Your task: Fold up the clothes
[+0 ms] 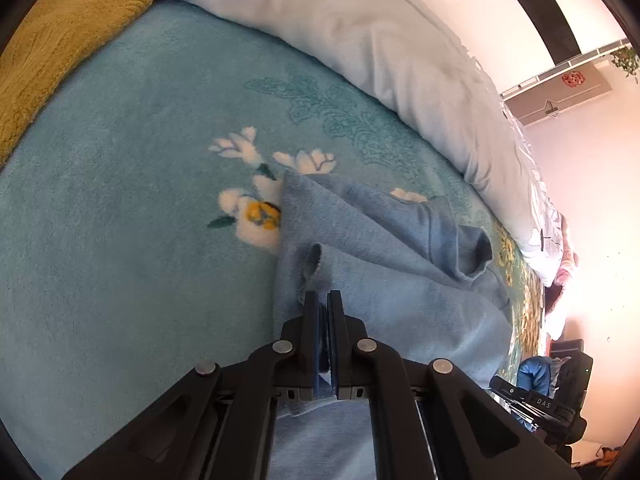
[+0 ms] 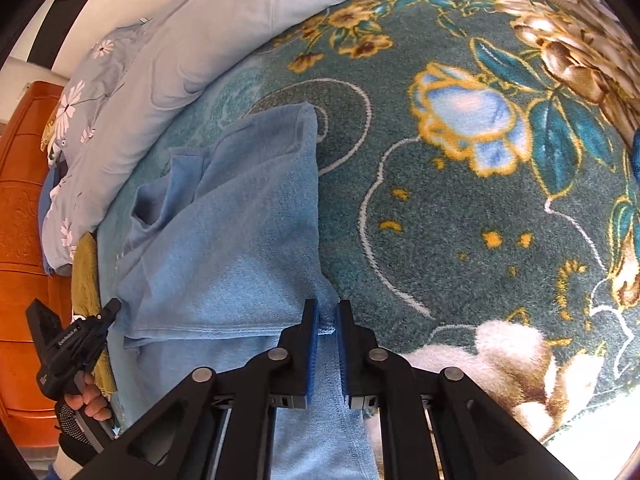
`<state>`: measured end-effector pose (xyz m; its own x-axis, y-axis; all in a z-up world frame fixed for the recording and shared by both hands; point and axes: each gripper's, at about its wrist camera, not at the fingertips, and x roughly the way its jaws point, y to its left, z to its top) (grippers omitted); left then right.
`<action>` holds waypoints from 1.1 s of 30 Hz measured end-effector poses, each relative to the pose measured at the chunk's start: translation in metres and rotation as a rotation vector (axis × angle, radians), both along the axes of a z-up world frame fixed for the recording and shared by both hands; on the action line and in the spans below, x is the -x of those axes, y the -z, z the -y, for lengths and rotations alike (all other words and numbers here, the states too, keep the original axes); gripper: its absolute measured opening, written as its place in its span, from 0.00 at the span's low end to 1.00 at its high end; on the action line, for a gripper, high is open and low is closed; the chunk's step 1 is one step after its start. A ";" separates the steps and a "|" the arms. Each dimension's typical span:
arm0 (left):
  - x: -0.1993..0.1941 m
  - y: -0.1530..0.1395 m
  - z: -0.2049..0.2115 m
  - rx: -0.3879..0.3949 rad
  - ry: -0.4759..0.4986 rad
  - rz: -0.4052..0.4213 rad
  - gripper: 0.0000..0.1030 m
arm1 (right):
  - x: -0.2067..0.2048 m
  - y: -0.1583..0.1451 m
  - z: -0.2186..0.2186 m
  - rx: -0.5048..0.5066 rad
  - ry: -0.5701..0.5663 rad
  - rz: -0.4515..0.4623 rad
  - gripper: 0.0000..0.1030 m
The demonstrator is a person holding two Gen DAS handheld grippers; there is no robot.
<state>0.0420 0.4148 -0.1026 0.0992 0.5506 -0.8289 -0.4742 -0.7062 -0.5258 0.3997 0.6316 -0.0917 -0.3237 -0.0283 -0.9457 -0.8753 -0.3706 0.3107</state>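
A light blue garment (image 1: 384, 280) lies partly folded on a floral fleece blanket; it also shows in the right wrist view (image 2: 240, 232). My left gripper (image 1: 323, 300) is shut on the garment's left edge, with cloth pinched between its pads. My right gripper (image 2: 328, 312) has its jaws closed to a narrow gap around the garment's right edge, with a bit of hem between the blue pads. The left gripper also shows at the left of the right wrist view (image 2: 114, 304), held by a gloved hand. The right gripper's body shows at the lower right of the left wrist view (image 1: 536, 404).
The blanket is light teal under the left side (image 1: 120, 240) and dark teal with gold flowers on the right (image 2: 460, 220). A pale blue quilt (image 1: 380, 40) is bunched along the far side. A mustard knit item (image 1: 60, 40) lies far left. An orange wooden headboard (image 2: 20, 220) stands beyond.
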 end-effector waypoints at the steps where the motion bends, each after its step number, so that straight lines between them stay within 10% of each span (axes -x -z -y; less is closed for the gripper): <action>1: 0.000 0.001 0.002 0.003 0.006 0.003 0.04 | 0.000 0.001 0.000 0.004 -0.004 0.007 0.08; 10: -0.012 -0.022 0.012 0.009 0.064 -0.013 0.04 | 0.004 -0.014 0.005 -0.033 -0.031 0.011 0.12; 17: -0.023 -0.015 0.023 0.090 0.040 0.043 0.24 | -0.004 -0.034 0.027 -0.042 -0.018 0.003 0.14; 33: -0.102 -0.030 0.093 0.288 0.283 -0.041 0.67 | -0.066 -0.027 0.131 0.079 -0.044 0.134 0.56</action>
<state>0.1441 0.3221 -0.0726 0.1773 0.2513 -0.9515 -0.6874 -0.6604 -0.3024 0.4652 0.5009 -0.0642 -0.1915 -0.1153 -0.9747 -0.8945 -0.3883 0.2217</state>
